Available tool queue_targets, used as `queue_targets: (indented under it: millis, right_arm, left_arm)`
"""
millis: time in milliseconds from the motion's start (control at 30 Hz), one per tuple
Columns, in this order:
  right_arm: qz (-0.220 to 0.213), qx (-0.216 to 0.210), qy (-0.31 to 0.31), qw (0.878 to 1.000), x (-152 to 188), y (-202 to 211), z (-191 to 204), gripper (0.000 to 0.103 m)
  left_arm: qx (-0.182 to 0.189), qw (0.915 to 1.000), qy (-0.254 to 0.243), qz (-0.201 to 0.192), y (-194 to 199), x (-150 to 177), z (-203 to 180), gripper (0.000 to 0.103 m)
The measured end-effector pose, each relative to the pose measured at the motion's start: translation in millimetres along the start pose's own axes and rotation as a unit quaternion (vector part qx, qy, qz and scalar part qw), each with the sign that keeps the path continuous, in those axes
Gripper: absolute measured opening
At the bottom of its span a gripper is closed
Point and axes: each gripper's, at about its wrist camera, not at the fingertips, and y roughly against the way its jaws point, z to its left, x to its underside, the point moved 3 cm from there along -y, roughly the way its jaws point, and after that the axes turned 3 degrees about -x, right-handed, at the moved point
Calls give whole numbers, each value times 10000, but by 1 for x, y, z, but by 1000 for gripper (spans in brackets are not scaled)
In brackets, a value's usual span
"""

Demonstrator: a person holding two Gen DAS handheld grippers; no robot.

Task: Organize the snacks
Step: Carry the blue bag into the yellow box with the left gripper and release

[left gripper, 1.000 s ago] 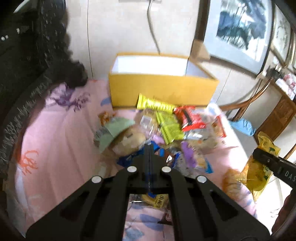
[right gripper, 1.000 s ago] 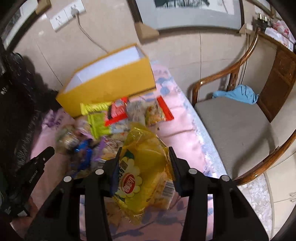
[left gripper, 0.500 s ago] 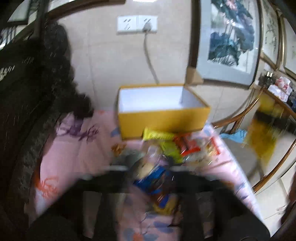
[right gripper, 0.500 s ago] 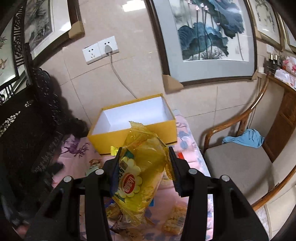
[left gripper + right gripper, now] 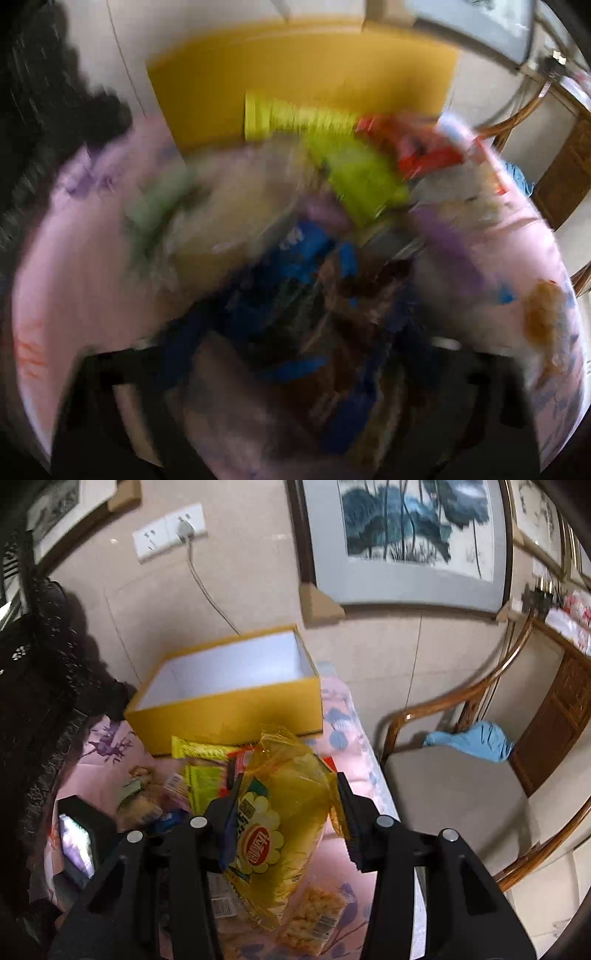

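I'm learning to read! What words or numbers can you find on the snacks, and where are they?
Nothing reads for sure.
Red logo on the yellow snack bag in the right gripper: Chinese characters, too tilted and small to read.
Barcode on the small snack pack below it: digits too small.
Snack pile in the left wrist view: all blurred.

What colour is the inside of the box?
White inside the box, yellow outside; the right wrist view shows it best.
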Motion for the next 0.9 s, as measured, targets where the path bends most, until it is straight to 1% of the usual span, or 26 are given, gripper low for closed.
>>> queue_targets:
  millis: [67, 100, 133, 200, 267, 333, 433, 467, 533, 567, 633, 700, 800, 900]
  right_arm:
    - [92, -2, -84, 9999, 1, -6, -3, 47]
    - [97, 2, -85, 9999, 1, -7, -3, 47]
    - [93, -2, -70, 9999, 1, -7, -1, 47]
    - [19, -70, 17, 10000, 1, 2, 7, 47]
    - [-82, -99, 144, 9998, -1, 13, 13, 47]
    - [-228, -122, 254, 9993, -3, 29, 21, 47]
    - [-418, -153, 287, 9986, -5, 51, 28, 47]
    - [-470, -140, 295, 9984, -5, 57, 29, 47]
    - [-576, -129, 354, 9976, -6, 71, 33, 47]
    - [-620, -134, 390, 9972, -6, 75, 35, 47]
    - [-711, -169, 454, 9963, -8, 85, 39, 47]
    - [-802, -246, 446, 9955, -12, 90, 41, 47]
    - [-874, -272, 459, 9947, -22, 87, 43, 47]
    - [-957, -315, 528, 9935, -40, 74, 47, 47]
  left_arm:
    - [-101, 9988, -486, 22, 3, -4, -7, 57]
    - [-120, 9981, -595, 47, 5, -4, -8, 54]
    - [-102, 9983, -570, 67, 6, -4, -6, 53]
    - [-26, 9993, -351, 94, 14, -5, 1, 47]
    - [58, 9998, -201, 30, 30, -4, 7, 44]
    - [149, 9997, -171, -46, 45, -2, 8, 43]
    - [86, 9995, -212, -232, 80, 4, 11, 42]
    - [129, 9994, -163, -282, 91, 5, 11, 41]
    - [369, 9981, 59, -483, 119, 5, 15, 41]
    - [428, 9971, 119, -610, 135, 2, 16, 41]
    - [330, 9961, 26, -823, 159, -1, 13, 41]
    - [217, 9955, -13, -924, 173, -10, 11, 41]
    - [185, 9945, 89, -1025, 185, -25, 18, 41]
    - [110, 9926, 138, -1204, 186, -51, 24, 41]
